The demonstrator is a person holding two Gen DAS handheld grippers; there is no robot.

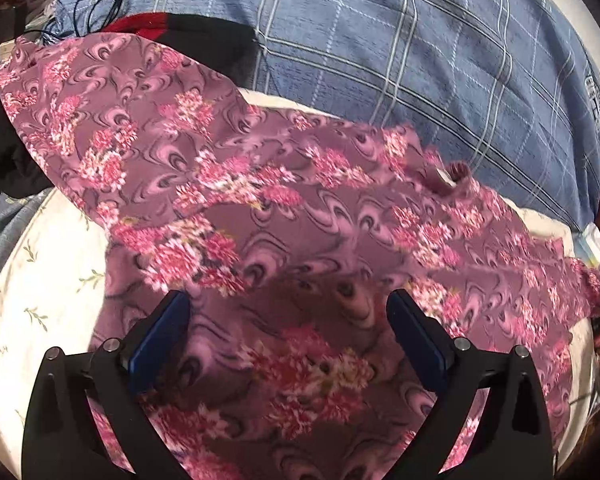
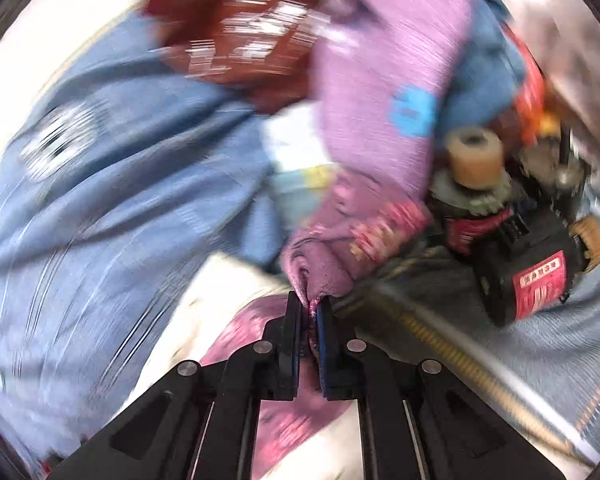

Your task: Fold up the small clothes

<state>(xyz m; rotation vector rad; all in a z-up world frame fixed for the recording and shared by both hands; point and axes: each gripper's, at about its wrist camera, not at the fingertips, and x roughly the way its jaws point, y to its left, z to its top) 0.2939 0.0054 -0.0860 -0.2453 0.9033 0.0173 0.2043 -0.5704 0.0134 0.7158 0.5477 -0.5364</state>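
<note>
A mauve cloth with pink flower print [image 1: 260, 216] lies spread across a cream bedsheet [image 1: 40, 288], running from the upper left to the lower right. My left gripper [image 1: 288, 312] hovers over its near part with the jaws wide apart and nothing between the blue pads [image 1: 160, 340]. In the blurred right wrist view my right gripper [image 2: 309, 308] is shut on a bunched edge of the same floral cloth [image 2: 320, 264], which puckers out just past the fingertips.
A blue plaid blanket [image 1: 400, 60] covers the far side. Black and red clothes [image 1: 188, 28] and a dark cord [image 1: 96, 4] lie at the upper left. To the right are a lilac garment [image 2: 380, 80], a black tool with red labels [image 2: 528, 272] and a beige spool [image 2: 476, 160].
</note>
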